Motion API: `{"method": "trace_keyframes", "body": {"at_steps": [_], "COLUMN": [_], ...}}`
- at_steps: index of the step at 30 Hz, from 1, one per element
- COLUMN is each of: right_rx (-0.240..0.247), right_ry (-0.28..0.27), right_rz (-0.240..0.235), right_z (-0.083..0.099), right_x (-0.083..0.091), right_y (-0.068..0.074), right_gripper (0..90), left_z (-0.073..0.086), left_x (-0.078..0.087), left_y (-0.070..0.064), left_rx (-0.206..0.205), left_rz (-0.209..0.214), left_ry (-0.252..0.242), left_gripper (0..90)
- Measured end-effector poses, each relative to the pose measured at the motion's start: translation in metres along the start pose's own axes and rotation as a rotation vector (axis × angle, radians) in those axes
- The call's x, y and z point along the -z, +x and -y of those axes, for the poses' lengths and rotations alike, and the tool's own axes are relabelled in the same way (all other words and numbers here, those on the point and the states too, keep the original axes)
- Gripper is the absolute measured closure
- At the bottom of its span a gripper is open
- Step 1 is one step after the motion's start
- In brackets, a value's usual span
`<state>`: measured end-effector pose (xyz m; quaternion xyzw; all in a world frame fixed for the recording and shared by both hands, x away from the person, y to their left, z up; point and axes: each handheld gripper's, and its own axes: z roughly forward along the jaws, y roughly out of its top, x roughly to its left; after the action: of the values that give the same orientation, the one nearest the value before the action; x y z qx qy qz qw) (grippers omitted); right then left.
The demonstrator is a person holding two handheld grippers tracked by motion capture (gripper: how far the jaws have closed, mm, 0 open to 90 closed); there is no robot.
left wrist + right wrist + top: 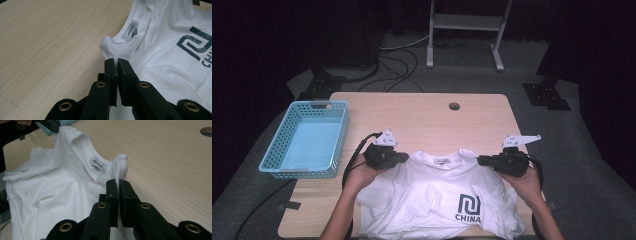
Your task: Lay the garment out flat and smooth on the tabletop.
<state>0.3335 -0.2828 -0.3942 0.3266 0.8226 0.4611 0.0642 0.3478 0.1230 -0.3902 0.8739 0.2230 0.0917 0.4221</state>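
T-shirt (437,200) collar points away; both hand-held grippers pinch its shoulders

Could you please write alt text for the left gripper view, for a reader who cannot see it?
The left hand-held gripper is shut on a bunched fold of a white T-shirt near its collar. The shirt lies on a light wooden table, with a neck label and a dark printed logo showing.
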Motion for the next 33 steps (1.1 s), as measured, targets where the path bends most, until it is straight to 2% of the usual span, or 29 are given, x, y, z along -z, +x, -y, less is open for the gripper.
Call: {"method": "trace_keyframes", "body": {"at_steps": [6, 9, 12, 15, 18, 20, 21, 23, 24, 25, 26, 27, 28, 29, 30, 31, 32, 33], "right_rx": [0.043, 0.046, 0.052, 0.044, 0.022, 0.0, -0.003, -0.008, 0.004, 0.016, 0.03, 0.054, 0.08, 0.071, 0.054, 0.022, 0.008, 0.01], "right_ry": [0.009, 0.008, 0.032, 0.051, 0.064, 0.078, 0.076, 0.059, 0.058, 0.048, 0.041, 0.037, 0.023, -0.001, -0.037, -0.08, -0.121, -0.139], "right_rz": [-0.034, -0.059, -0.075, -0.105, -0.146, -0.163, -0.16, -0.136, -0.11, -0.077, -0.034, 0.03, 0.146, 0.242, 0.328, 0.358, 0.352, 0.342], "right_z": [0.008, 0.015, 0.024, 0.036, 0.047, 0.048, 0.045, 0.027, 0.015, -0.008, -0.038, -0.073, -0.12, -0.153, -0.178, -0.194, -0.201, -0.202], "right_x": [-0.001, -0.001, -0.002, -0.003, -0.007, -0.011, -0.012, -0.013, -0.013, -0.013, -0.014, -0.015, -0.013, -0.01, -0.006, -0.003, -0.002, -0.004], "right_y": [0.017, 0.023, 0.028, 0.032, 0.032, 0.026, 0.02, 0.001, -0.009, -0.026, -0.046, -0.068, -0.095, -0.112, -0.124, -0.131, -0.133, -0.129], "right_gripper": [87.0, 86.7, 86.8, 86.8, 86.8, 86.8, 86.9, 87.3, 87.5, 87.7, 87.8, 87.4, 82.9, 69.7, 59.5, 58.3, 56.1, 54.5], "left_z": [0.014, 0.022, 0.031, 0.044, 0.052, 0.052, 0.048, 0.031, 0.013, -0.011, -0.041, -0.08, -0.108, -0.129, -0.142, -0.147, -0.147, -0.144], "left_x": [0.001, 0.002, 0.004, 0.008, 0.006, 0.002, -0.001, -0.006, -0.009, -0.011, -0.013, -0.013, -0.012, -0.011, -0.013, -0.016, -0.021, -0.027], "left_y": [-0.017, -0.026, -0.035, -0.04, -0.038, -0.027, -0.017, 0.009, 0.028, 0.049, 0.071, 0.094, 0.11, 0.124, 0.134, 0.139, 0.141, 0.141], "left_rx": [-0.008, -0.009, -0.022, -0.011, 0.0, 0.02, 0.029, 0.04, 0.037, 0.027, 0.005, -0.059, -0.086, -0.052, -0.005, 0.017, 0.031, 0.05], "left_rz": [0.053, 0.073, 0.087, 0.092, 0.074, 0.04, 0.006, -0.052, -0.099, -0.146, -0.207, -0.334, -0.412, -0.426, -0.401, -0.393, -0.371, -0.349], "left_ry": [-0.025, -0.023, -0.01, 0.009, 0.006, -0.015, -0.026, -0.064, -0.09, -0.112, -0.136, -0.152, -0.164, -0.186, -0.211, -0.228, -0.218, -0.211], "left_gripper": [86.4, 86.2, 86.2, 86.3, 86.3, 86.5, 86.7, 87.2, 87.4, 87.5, 87.5, 86.4, 83.0, 75.0, 65.5, 60.8, 59.2, 54.2]}}
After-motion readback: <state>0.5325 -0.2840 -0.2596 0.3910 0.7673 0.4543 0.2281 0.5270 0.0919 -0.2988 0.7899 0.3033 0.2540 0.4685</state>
